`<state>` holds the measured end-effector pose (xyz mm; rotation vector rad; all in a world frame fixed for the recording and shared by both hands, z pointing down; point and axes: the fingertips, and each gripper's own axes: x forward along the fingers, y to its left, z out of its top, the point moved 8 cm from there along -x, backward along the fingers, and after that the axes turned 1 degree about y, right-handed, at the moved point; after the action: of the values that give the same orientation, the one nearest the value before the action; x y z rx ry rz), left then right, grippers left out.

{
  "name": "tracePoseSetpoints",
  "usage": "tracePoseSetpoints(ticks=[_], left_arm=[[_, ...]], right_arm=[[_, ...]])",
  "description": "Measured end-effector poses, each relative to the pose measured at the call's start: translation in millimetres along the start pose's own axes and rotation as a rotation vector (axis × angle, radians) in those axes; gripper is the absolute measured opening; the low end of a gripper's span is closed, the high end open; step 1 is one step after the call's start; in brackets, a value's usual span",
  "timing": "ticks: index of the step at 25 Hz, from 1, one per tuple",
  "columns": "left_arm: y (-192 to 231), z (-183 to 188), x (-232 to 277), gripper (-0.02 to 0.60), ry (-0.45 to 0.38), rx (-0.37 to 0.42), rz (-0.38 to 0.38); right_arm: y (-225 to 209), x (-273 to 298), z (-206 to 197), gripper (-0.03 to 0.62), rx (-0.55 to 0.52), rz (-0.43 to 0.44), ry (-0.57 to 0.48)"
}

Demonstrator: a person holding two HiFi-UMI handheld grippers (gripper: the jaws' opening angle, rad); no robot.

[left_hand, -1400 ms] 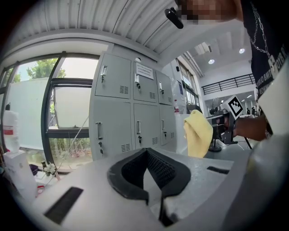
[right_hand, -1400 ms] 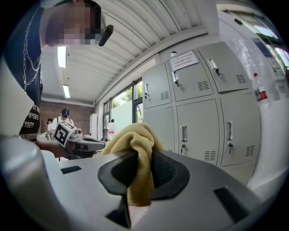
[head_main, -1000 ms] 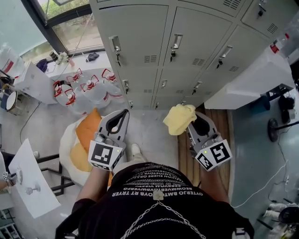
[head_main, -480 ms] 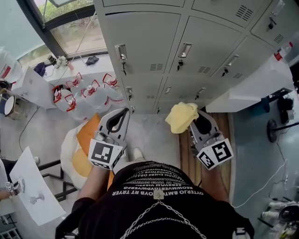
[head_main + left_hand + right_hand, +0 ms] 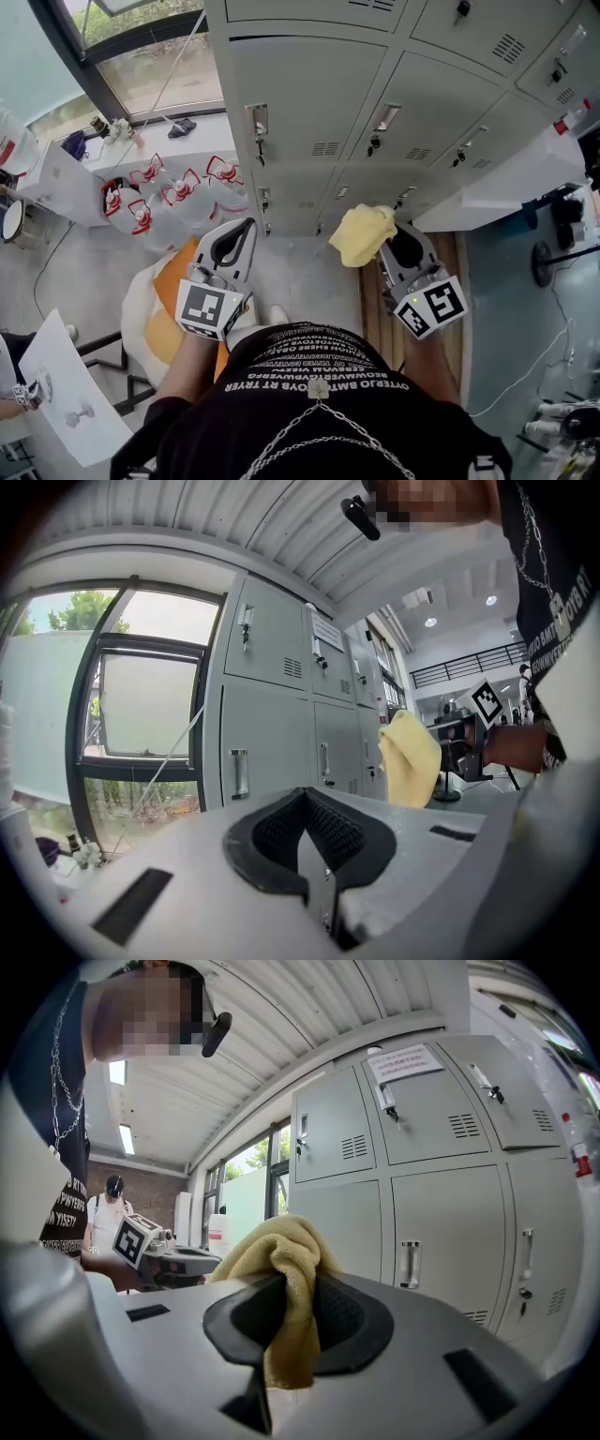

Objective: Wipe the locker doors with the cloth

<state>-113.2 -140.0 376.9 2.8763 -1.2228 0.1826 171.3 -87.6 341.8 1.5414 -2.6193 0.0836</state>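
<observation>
A bank of grey locker doors with handles and keys stands in front of me; it fills the right gripper view too as locker doors. My right gripper is shut on a yellow cloth, which bunches up from between the jaws as the yellow cloth. It hangs short of the doors, not touching them. My left gripper is shut with nothing in it, held low beside the right one; in its own view the left gripper faces the locker doors and sees the cloth.
Several water jugs with red caps stand on the floor left of the lockers, below a window. An orange and cream seat is at my left. A white table juts out at the right.
My head view has shifted so the lockers sit lower and nearer. Both grippers keep their places relative to me, the cloth still held.
</observation>
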Motion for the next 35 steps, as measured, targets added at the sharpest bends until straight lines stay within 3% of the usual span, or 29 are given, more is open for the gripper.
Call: tracePoseSetpoints(ticks=[7,20,35], left_arm=[[27,-7,10,0.005,-0.001,0.003,-0.024],[38,-11,8,0.005,0.014,-0.002,-0.026],[56,-6,31,0.005,0.035,0.015,0.073]], right_arm=[[4,28,6,0.064,-0.013,-0.014,0.006],[5,47,11,0.064,-0.013,-0.005,-0.015],[-26,98,18,0.064,-0.015,0.105,-0.057]])
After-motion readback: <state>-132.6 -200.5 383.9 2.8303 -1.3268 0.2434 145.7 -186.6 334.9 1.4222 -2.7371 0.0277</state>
